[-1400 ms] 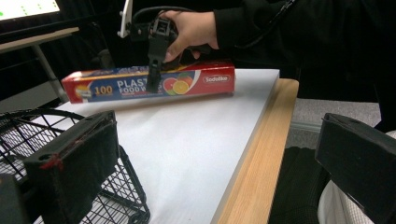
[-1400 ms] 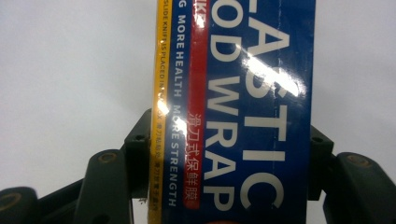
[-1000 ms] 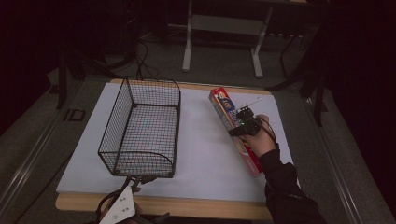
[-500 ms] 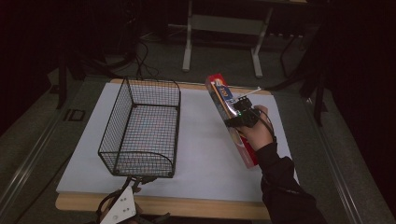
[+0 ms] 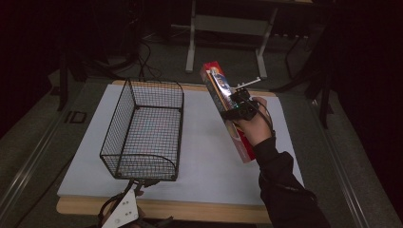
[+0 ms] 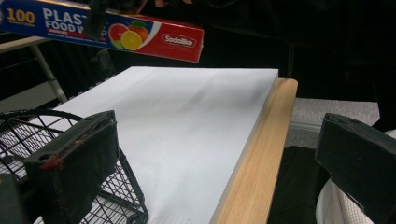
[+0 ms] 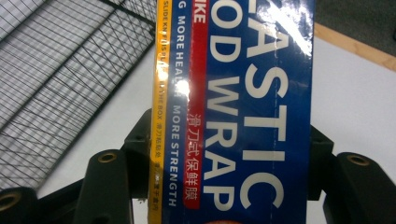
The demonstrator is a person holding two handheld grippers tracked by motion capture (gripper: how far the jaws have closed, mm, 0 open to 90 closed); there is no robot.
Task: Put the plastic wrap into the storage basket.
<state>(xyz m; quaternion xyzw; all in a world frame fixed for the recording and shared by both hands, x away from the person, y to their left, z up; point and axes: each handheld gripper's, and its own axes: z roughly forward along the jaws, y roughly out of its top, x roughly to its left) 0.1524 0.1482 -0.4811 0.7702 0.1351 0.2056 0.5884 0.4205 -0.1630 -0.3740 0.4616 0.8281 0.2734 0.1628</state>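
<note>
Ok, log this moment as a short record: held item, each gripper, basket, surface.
held item: plastic wrap box, long, blue and red, lifted off the table and tilted
right gripper: shut on the box near its middle, jaws on either side
left gripper: at the near table edge by the basket's near end, jaws apart, nothing between them
basket: black wire, nothing in it, standing on the left of the board
surface: white board on a wooden table

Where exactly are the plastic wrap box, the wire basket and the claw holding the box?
plastic wrap box (image 5: 215, 80), high view, its upper end.
wire basket (image 5: 177, 127), high view, its right side wall.
right claw (image 5: 236, 105), high view, where its jaws clamp the box.
</note>
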